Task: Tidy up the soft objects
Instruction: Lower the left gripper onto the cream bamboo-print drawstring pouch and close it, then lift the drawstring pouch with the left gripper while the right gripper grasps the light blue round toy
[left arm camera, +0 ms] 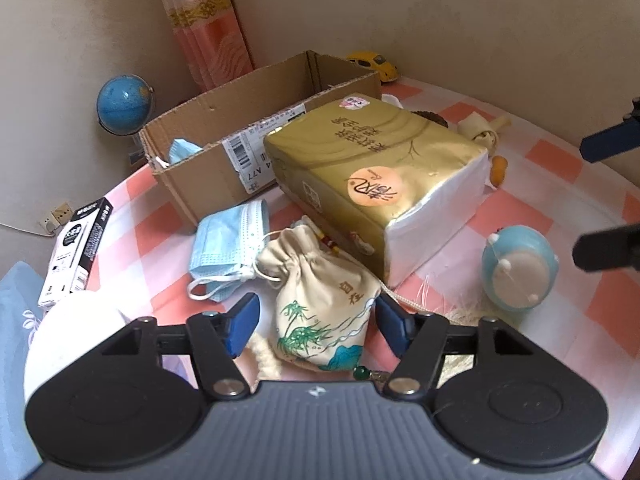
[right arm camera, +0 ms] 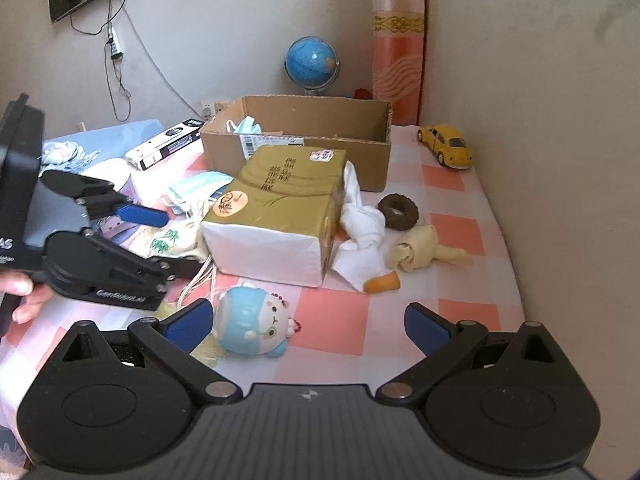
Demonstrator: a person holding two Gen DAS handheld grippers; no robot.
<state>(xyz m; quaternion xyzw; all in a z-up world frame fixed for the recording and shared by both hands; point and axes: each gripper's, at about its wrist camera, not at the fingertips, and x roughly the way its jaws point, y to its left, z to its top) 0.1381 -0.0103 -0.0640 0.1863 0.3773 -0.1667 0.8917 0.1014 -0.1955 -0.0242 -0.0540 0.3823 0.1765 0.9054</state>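
Note:
A cream drawstring pouch with a bamboo print lies between the open jaws of my left gripper; the pads stand beside it and contact is unclear. A blue face mask lies left of it. A gold tissue pack sits behind. A cardboard box holds another mask. My right gripper is open and empty over a blue plush toy. A white cloth duck, a yellow cloth and a brown ring lie to the right.
A yellow toy car stands at the far right corner by the wall. A blue globe stands behind the box. A black and white carton lies at the left table edge. The tablecloth is pink checked.

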